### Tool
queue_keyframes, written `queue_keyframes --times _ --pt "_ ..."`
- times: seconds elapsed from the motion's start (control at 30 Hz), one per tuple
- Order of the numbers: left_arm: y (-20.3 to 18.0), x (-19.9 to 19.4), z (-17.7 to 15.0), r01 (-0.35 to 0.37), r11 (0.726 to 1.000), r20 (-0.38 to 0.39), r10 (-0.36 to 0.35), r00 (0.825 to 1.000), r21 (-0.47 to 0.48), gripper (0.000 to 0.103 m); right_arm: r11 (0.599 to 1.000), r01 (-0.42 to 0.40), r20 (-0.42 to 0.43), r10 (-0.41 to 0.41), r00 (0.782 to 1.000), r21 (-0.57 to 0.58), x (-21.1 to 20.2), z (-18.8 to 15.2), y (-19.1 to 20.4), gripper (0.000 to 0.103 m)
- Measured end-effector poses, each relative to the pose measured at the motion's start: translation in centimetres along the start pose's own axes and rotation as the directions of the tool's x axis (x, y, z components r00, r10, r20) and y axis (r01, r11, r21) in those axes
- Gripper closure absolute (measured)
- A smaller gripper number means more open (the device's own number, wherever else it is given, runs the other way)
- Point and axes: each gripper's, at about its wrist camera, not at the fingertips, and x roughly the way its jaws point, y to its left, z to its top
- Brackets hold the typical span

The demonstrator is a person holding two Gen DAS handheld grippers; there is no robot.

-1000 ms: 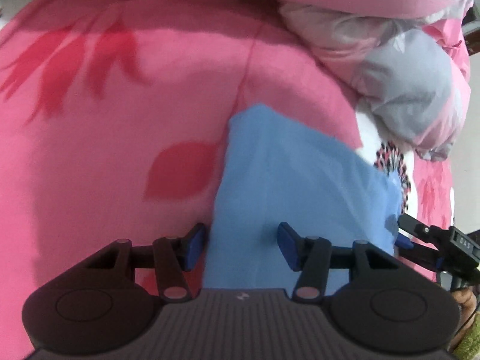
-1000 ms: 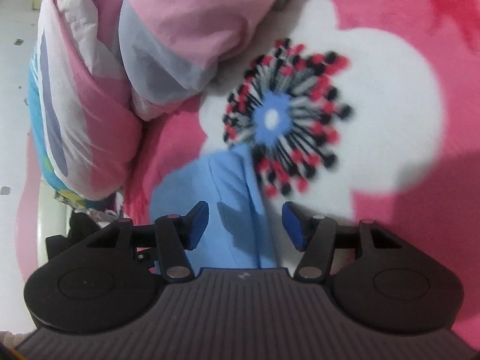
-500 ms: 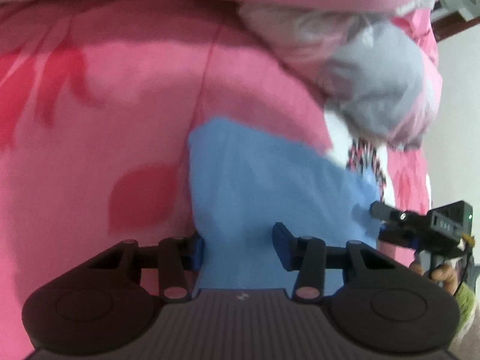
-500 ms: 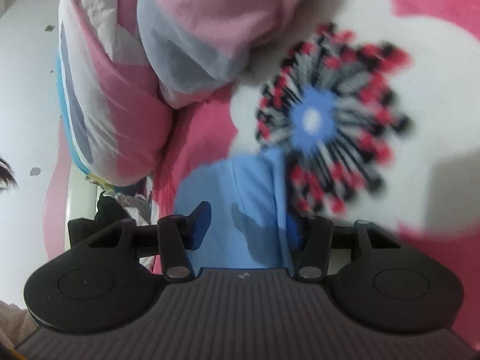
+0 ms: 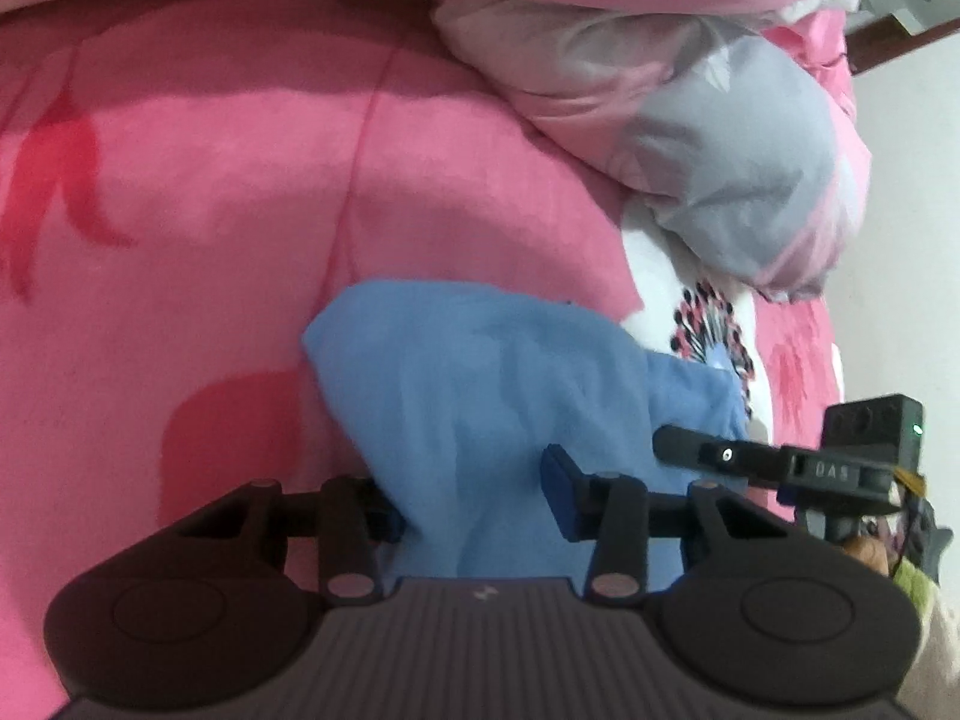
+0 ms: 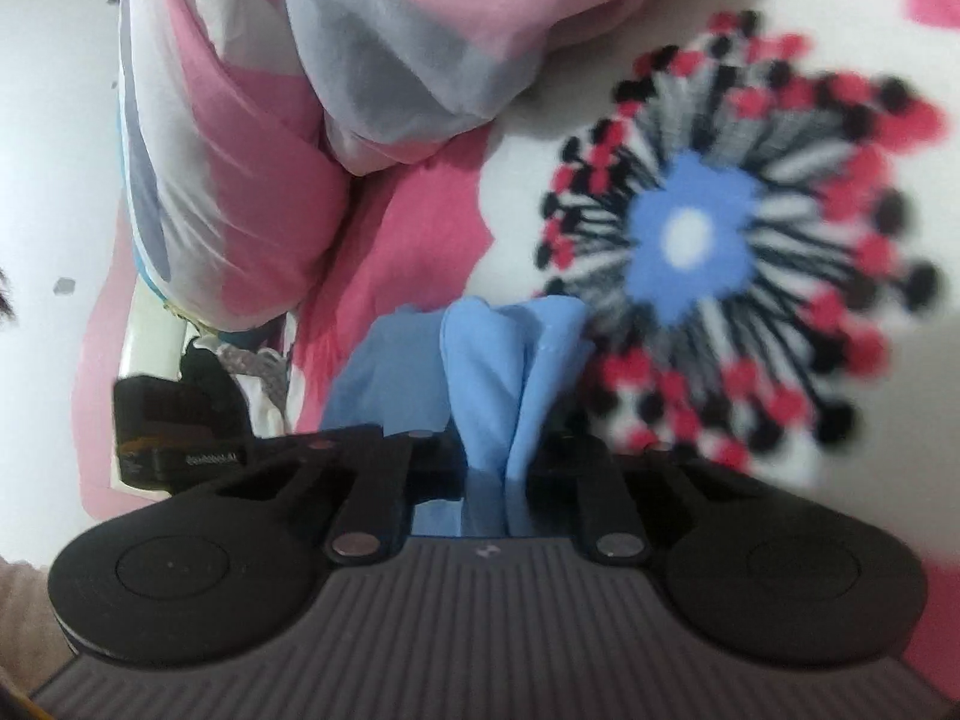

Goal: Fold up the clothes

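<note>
Moved: both grippers closer in on the cloth, which bunched up from flat since a second ago.
Right gripper [image 6: 489, 456]: jaws just been closing, now pinched tight on a gathered fold of cloth [image 6: 480, 372], which sticks out ahead of the tips.
Left gripper [image 5: 474, 498]: jaws just been narrowing, partly spread with cloth [image 5: 480, 396] between; near pad looks to touch it, other pad seems clear, can't tell for sure.
Cloth: blue, crumpled, stretched between both jaws, lying on the blanket [image 5: 180, 210].
Blanket: pink, with a flower print [image 6: 708, 234] just ahead-right of the right jaws.
Duvet [image 5: 720, 138]: rolled up, well ahead of both jaws.
</note>
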Motion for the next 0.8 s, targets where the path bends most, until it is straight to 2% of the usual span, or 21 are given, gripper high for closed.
queue_keyframes --times 0.03,0.07,0.13,0.23,0.43,0.67,0.8 --pt "-0.4 -0.1 -0.2 -0.027 1.000 0.012 0.027 1.000 0.010 0.068 1.000 0.009 0.006 -0.009 1.000 -0.012 0.1 0.0 0.5 0.092" --pt "-0.8 -0.4 -0.4 -0.056 0.998 0.025 0.055 0.998 0.022 0.081 1.000 0.019 0.012 -0.018 1.000 -0.023 0.1 -0.1 1.0 0.092" --pt "-1.3 -1.3 -1.1 -0.090 0.996 0.055 0.089 0.995 0.016 0.093 0.999 0.027 0.039 -0.026 0.999 -0.037 -0.6 -0.7 2.1 0.093" --pt "-2.7 -3.0 -2.0 -0.126 0.992 0.106 0.124 0.987 0.010 0.093 0.998 0.036 0.092 -0.031 0.995 -0.060 -2.4 -1.9 4.5 0.093" --pt "-7.1 -7.5 -4.3 -0.187 0.979 0.192 0.169 0.967 0.078 0.093 0.987 0.074 0.155 -0.052 0.987 -0.141 -5.9 -4.6 9.9 0.093" --pt "-11.5 -15.1 -9.5 -0.243 0.962 0.262 0.206 0.943 0.120 0.093 0.983 0.052 0.192 -0.018 0.981 -0.175 -12.7 -9.2 14.7 0.093" --pt "-14.1 -20.0 -13.1 -0.257 0.961 0.284 0.218 0.934 0.106 0.093 0.980 0.031 0.195 0.008 0.981 -0.196 -15.5 -11.9 17.7 0.093"
